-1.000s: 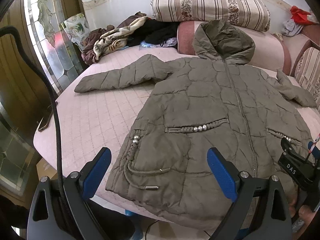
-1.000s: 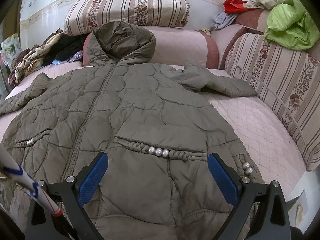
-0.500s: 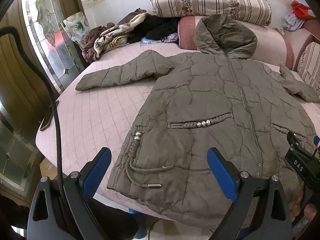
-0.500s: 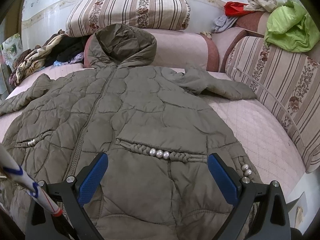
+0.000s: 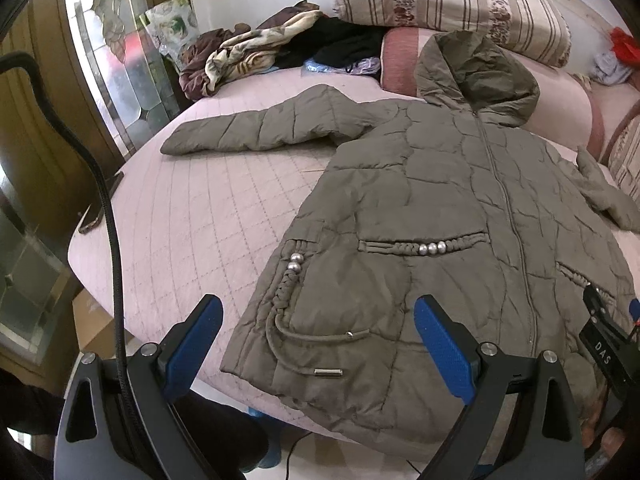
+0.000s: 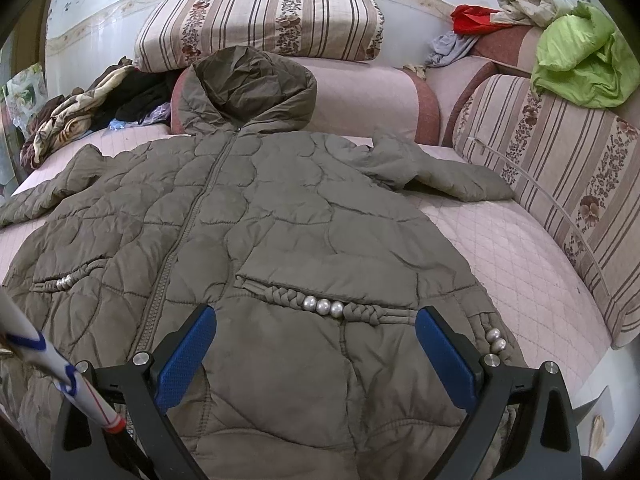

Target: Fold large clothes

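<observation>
An olive quilted hooded jacket (image 5: 432, 208) lies flat, front up and zipped, on the pink quilted bed (image 5: 200, 216); it also shows in the right wrist view (image 6: 280, 216). Both sleeves are spread out, the left one (image 5: 256, 128) and the right one (image 6: 436, 172). The hood (image 6: 248, 84) rests against a bolster. My left gripper (image 5: 318, 344) is open and empty above the hem's left corner. My right gripper (image 6: 316, 350) is open and empty above the hem, near the beaded pocket (image 6: 324, 306).
Striped pillows (image 6: 260, 28) and bolsters line the back and right side. A pile of clothes (image 5: 280, 48) lies at the back left, and green cloth (image 6: 580, 56) at the right. A glass door (image 5: 116, 64) stands left of the bed. A black cable (image 5: 100, 200) hangs at left.
Both views have pulled back and risen slightly; the jacket sits a little lower and farther. The jacket has not moved. Both grippers stay open.
</observation>
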### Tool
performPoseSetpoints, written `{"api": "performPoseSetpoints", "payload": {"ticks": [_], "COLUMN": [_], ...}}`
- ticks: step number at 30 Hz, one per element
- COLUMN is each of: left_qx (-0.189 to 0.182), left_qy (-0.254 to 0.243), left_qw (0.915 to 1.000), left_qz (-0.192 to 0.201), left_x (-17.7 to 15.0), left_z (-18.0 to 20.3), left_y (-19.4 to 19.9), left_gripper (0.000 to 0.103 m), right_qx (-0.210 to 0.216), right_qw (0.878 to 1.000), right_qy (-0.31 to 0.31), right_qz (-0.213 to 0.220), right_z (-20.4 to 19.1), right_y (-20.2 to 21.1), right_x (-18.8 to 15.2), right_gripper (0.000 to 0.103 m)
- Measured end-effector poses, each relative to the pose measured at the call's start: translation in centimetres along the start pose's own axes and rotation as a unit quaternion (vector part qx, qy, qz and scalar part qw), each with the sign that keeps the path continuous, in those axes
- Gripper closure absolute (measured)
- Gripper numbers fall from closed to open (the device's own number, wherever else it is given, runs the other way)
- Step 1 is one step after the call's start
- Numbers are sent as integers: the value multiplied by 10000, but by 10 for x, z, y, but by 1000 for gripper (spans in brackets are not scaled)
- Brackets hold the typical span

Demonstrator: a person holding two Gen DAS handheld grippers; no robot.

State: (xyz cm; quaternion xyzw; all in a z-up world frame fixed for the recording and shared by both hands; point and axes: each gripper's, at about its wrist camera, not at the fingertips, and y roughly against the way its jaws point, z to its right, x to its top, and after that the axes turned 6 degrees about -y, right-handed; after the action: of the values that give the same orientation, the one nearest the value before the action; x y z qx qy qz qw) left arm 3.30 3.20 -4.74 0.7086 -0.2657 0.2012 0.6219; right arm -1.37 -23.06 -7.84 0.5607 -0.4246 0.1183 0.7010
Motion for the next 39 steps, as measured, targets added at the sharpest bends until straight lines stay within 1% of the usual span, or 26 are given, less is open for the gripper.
{"api": "performPoseSetpoints", "payload": {"ticks": [5, 9, 13, 15, 17, 20, 24, 29, 31, 35, 37, 39], "left_qx": [75, 102, 209, 216, 195, 203, 313, 577, 648, 554, 477, 281], "left_qy": [-59, 26, 195, 323, 411, 522, 731, 955, 1041, 1277, 1558, 1850], "left_qw": [10000, 9999, 9996, 9992, 9989, 9983, 9968, 9938, 9925, 9900, 9860, 9812], "left_qz": [4, 30, 14, -33, -91, -146, 9, 25, -31, -213, -366, -479], "left_x": [2, 5, 9, 10, 11, 16, 30, 66, 84, 114, 132, 142], "left_z": [-2, -9, -24, -33, -39, -54, -85, -143, -168, -207, -230, -246], "left_y": [-1, -3, -8, -12, -16, -23, -32, -66, -89, -137, -172, -198], "left_gripper": [7, 7, 9, 15, 18, 17, 17, 17, 17, 17, 17, 18], "right_qx": [-7, 1, -2, 2, 1, 1, -18, -90, -128, -198, -226, -266], "right_qw": [10000, 10000, 10000, 10000, 10000, 9999, 9999, 9998, 9997, 9995, 9994, 9991], "right_qy": [10, 23, 27, 21, 35, 59, 84, 99, 116, 186, 226, 299], "right_qz": [-5, -16, -44, -68, -81, -92, -90, -153, -179, -171, -166, -143], "right_z": [-1, -2, -2, -3, -4, -6, -7, -7, -8, -14, -16, -20], "right_y": [-1, -2, -4, -5, -6, -7, -8, -14, -17, -23, -25, -29], "right_x": [0, -2, -2, -2, -3, -3, -4, -6, -7, -12, -14, -16], "right_gripper": [2, 1, 1, 1, 1, 1, 1, 1, 1, 2, 2, 2]}}
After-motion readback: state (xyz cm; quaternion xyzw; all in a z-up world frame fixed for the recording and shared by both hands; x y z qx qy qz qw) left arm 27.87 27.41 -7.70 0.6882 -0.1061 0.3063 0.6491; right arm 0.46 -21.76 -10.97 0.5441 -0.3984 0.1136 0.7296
